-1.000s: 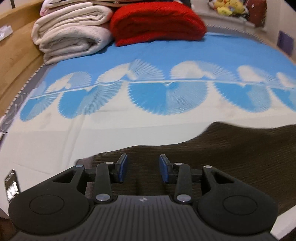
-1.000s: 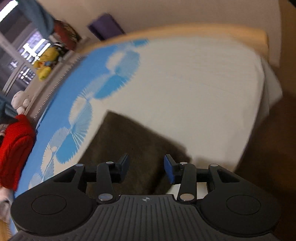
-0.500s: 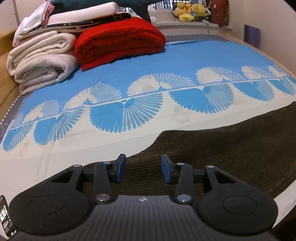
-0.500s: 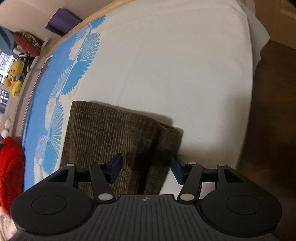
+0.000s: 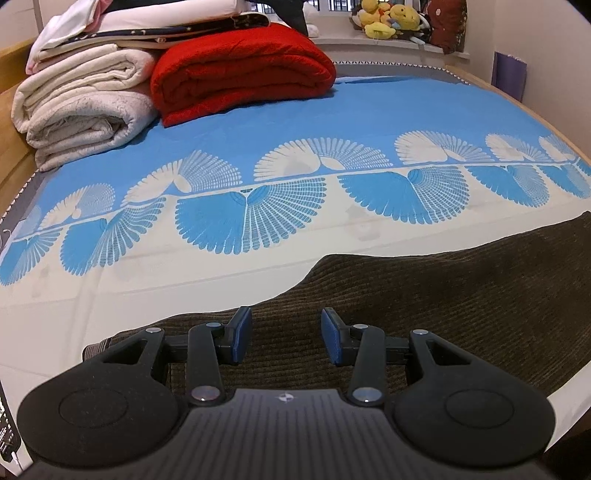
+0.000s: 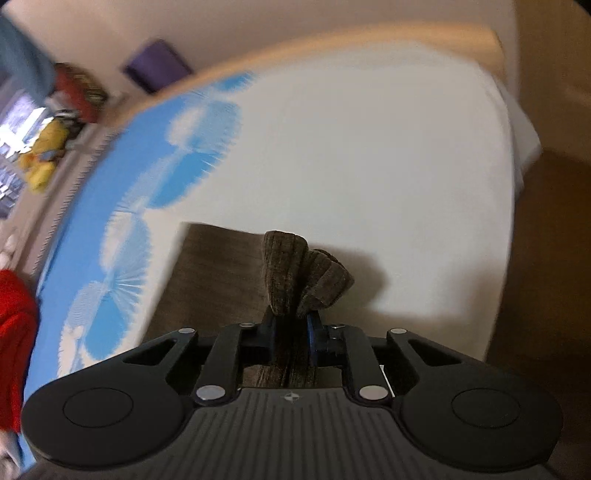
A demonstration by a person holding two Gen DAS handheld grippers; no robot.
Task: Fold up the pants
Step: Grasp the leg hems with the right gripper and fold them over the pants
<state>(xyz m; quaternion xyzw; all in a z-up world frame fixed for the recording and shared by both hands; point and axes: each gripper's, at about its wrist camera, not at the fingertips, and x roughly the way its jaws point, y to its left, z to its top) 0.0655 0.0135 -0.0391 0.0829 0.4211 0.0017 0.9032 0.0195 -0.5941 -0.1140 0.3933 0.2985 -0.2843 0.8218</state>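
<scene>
A bed (image 5: pixel 110 295) with a blue-and-cream fan-patterned sheet (image 5: pixel 369 110) fills the room. Folded cream blankets (image 5: pixel 81 110) and a red blanket (image 5: pixel 240 77) sit far left. Yellow plush toys (image 5: pixel 384 22) line the far windowsill (image 5: pixel 369 40). A brown floor (image 6: pixel 543 258) lies right.

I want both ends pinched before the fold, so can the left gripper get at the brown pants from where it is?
Probably yes. The left gripper hangs open right over the brown pants, with nothing between its pads and the cloth. The right gripper already pinches its end.
</scene>
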